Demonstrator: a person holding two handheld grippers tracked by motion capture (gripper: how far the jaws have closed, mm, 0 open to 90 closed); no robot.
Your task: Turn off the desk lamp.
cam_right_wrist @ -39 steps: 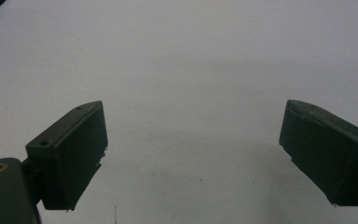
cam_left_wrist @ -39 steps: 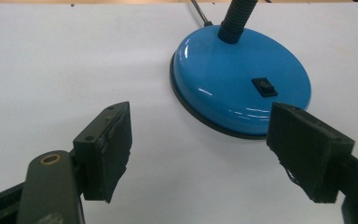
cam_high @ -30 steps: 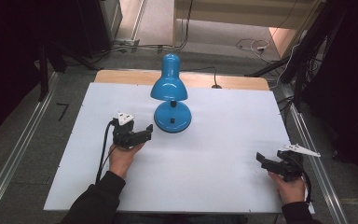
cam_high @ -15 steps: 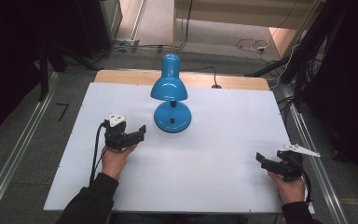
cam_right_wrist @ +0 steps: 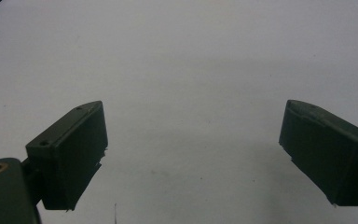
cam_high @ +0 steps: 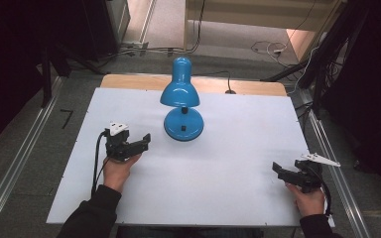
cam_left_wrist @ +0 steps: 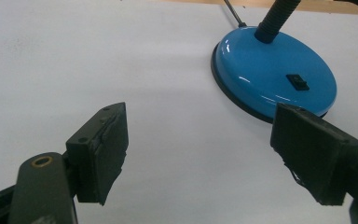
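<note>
A blue desk lamp [cam_high: 180, 92] stands at the back middle of the white table top [cam_high: 228, 163], its shade bent down over its round base [cam_high: 183, 125]. My left gripper [cam_high: 145, 141] hovers just left of the base, open, with nothing between its pads. In the left gripper view the base [cam_left_wrist: 270, 74], with a black switch [cam_left_wrist: 298, 82], lies ahead and to the right, partly behind the right pad [cam_left_wrist: 310, 156]. My right gripper [cam_high: 277, 168] rests near the front right corner, open and empty. The right gripper view has its pads [cam_right_wrist: 74, 151] wide apart over bare white surface.
The lamp's black cable [cam_high: 228, 89] runs off the back over a wooden strip [cam_high: 129, 82]. Metal rails [cam_high: 20, 163] flank the table on the floor. Dark stands and loose cables sit beyond the far edge.
My left gripper has drifted a little to the left, away from the lamp base. The right gripper and the lamp have stayed put.
</note>
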